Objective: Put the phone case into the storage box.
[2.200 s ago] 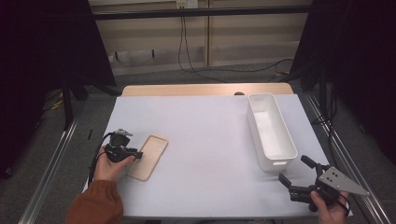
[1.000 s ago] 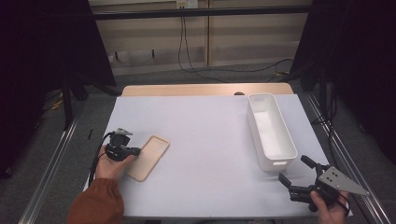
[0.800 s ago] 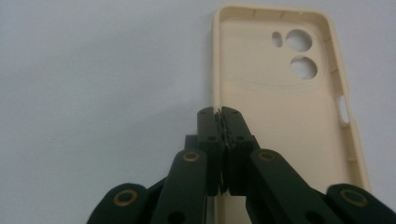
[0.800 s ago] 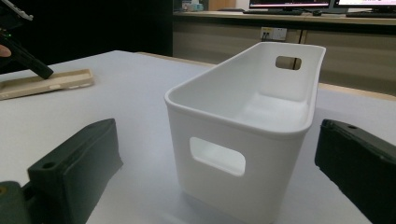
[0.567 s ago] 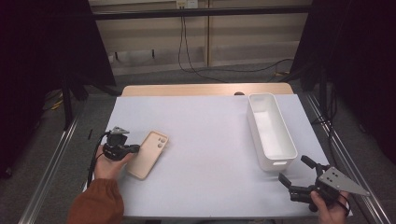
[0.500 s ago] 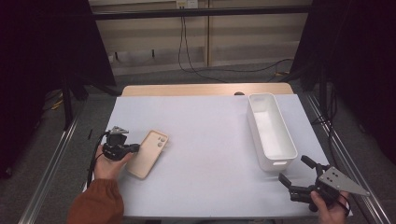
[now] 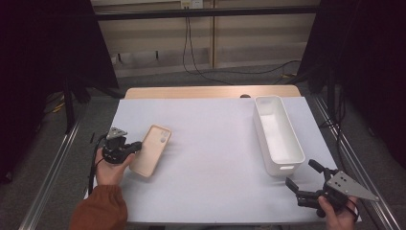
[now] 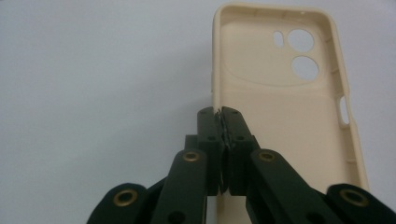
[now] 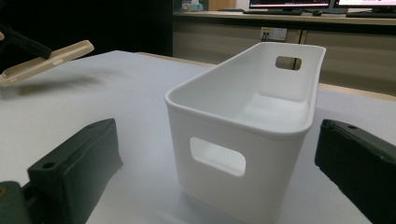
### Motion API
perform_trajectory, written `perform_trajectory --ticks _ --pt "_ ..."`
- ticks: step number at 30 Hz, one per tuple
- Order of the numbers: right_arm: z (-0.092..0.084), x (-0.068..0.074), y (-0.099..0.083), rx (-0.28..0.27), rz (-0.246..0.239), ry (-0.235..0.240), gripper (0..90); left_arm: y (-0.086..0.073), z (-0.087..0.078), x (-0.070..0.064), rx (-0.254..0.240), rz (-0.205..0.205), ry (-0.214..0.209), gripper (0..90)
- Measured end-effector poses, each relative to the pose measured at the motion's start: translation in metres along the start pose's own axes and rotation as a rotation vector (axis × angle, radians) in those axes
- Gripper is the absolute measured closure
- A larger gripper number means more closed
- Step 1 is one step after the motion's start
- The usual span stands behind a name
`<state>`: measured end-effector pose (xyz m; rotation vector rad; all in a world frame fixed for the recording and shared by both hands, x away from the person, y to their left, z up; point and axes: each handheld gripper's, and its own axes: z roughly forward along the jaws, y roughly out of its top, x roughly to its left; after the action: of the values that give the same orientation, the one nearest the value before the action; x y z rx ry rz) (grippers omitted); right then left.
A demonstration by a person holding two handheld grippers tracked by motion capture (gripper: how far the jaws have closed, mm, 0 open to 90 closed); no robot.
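High view: at the table's left, the left gripper [image 7: 135, 145] lies level in an orange-sleeved hand, pinching the edge of a beige rubbery phone case [image 7: 151, 150] lifted off the surface. Near right, the right gripper [image 7: 300, 175] rests spread, facing a white plastic bin [image 7: 279, 134].

One beige phone case [image 7: 151, 149], one white bin [image 7: 278, 133], two grippers: left [image 7: 136, 145], right [image 7: 302, 175].

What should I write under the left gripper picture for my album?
Left gripper pinches the side wall of a cream phone case over the white table.
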<state>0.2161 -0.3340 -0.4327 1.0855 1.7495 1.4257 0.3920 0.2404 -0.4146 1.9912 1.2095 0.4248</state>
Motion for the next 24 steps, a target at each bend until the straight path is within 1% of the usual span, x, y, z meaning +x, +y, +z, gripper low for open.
perform_trajectory --ticks 4,5,6,7,9,10,11,13,14,16,18,20,24 --pt "0.000 0.000 0.000 0.000 -0.002 -0.002 0.0 0.000 -0.002 -0.002 -0.024 -0.007 -0.002 87.8" --pt "0.000 0.000 0.000 0.000 -0.002 -0.001 0.0 0.000 -0.003 -0.002 -0.028 0.000 -0.002 87.8" --pt "0.000 0.000 0.000 0.001 -0.002 -0.001 0.0 0.000 -0.003 -0.003 -0.037 -0.008 -0.005 87.8" --pt "0.000 0.000 0.000 0.001 -0.002 0.000 0.0 0.000 -0.004 -0.004 -0.047 -0.004 0.002 87.7" --pt "0.000 0.000 0.000 0.001 -0.001 -0.001 0.0 0.001 -0.005 -0.005 -0.058 -0.006 -0.005 87.7" --pt "0.000 0.000 0.000 0.000 -0.002 -0.001 0.0 0.001 -0.006 -0.006 -0.069 0.001 -0.003 87.8" --pt "0.000 0.000 0.000 0.000 -0.002 -0.001 0.0 0.001 -0.006 -0.008 -0.070 -0.009 -0.018 87.7" --pt "0.000 0.000 0.000 -0.001 0.001 -0.002 0.0 0.001 -0.007 -0.011 -0.085 0.002 -0.015 87.8" --pt "0.000 0.000 0.000 0.000 -0.001 -0.001 0.0 0.001 -0.006 -0.012 -0.091 -0.007 -0.025 87.8" --pt "0.000 0.000 0.000 0.001 -0.002 -0.001 0.0 0.002 -0.007 -0.014 -0.110 -0.004 -0.026 87.8" --pt "0.000 0.000 0.000 0.000 -0.001 -0.001 0.0 0.002 -0.008 -0.016 -0.116 -0.003 -0.040 87.7" --pt "0.000 0.000 0.000 0.000 -0.002 -0.001 0.0 0.002 -0.009 -0.020 -0.135 0.002 -0.034 87.8" --pt "0.000 0.000 0.000 0.000 -0.001 0.002 0.1 0.003 -0.010 -0.023 -0.160 0.003 -0.051 87.7"
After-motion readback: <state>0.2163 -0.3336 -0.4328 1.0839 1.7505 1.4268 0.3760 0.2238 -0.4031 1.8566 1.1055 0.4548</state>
